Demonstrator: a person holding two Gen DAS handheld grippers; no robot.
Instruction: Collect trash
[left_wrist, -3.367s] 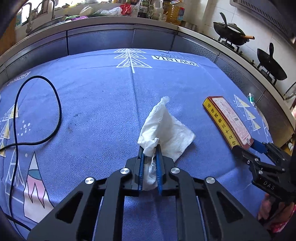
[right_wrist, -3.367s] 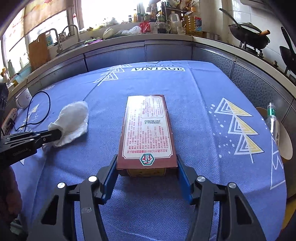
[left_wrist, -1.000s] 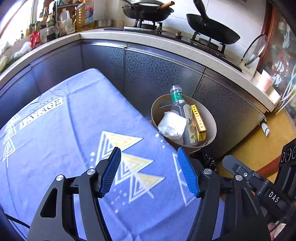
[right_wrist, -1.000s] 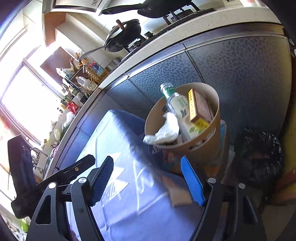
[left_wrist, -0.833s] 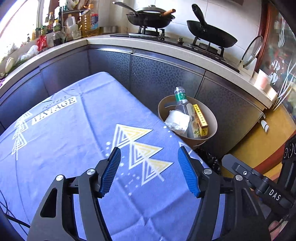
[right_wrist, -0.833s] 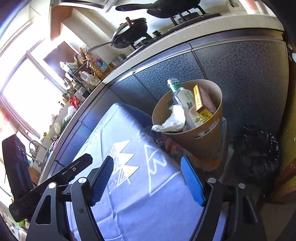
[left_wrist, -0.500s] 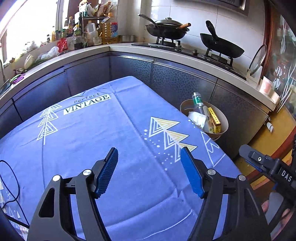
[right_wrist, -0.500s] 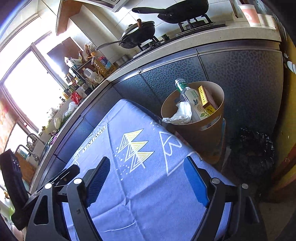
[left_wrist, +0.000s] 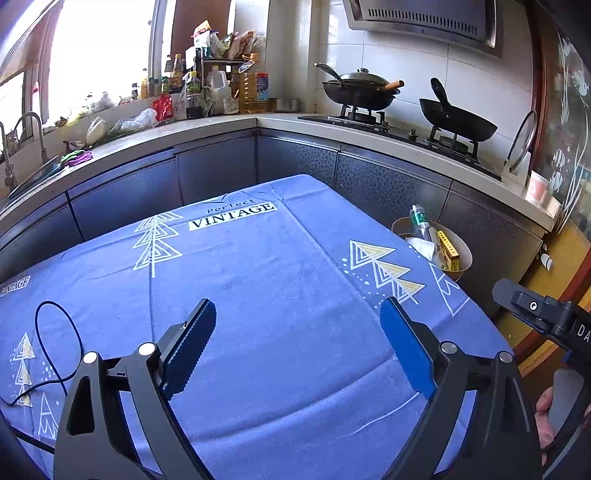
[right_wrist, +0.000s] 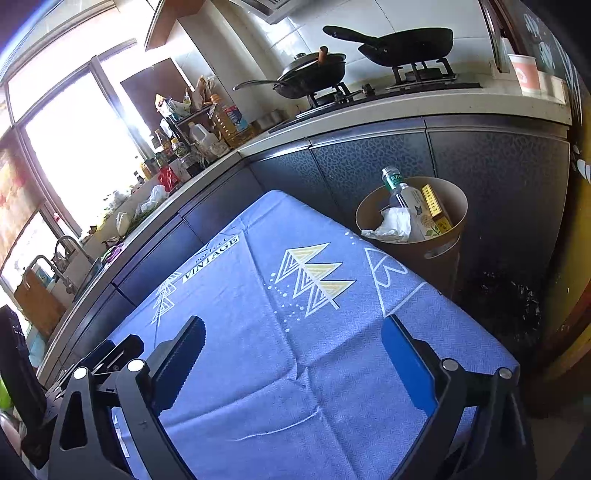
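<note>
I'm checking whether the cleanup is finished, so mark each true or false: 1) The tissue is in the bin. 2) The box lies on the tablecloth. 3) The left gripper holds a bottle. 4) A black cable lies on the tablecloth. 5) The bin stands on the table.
1) True: the tissue sits in the bin.
2) False: the box is in the bin, beside the bottle.
3) False: the left gripper has nothing between its opening jaws.
4) True: the black cable lies on the tablecloth.
5) False: the bin stands beyond the table's edge, by the cabinets.
</note>
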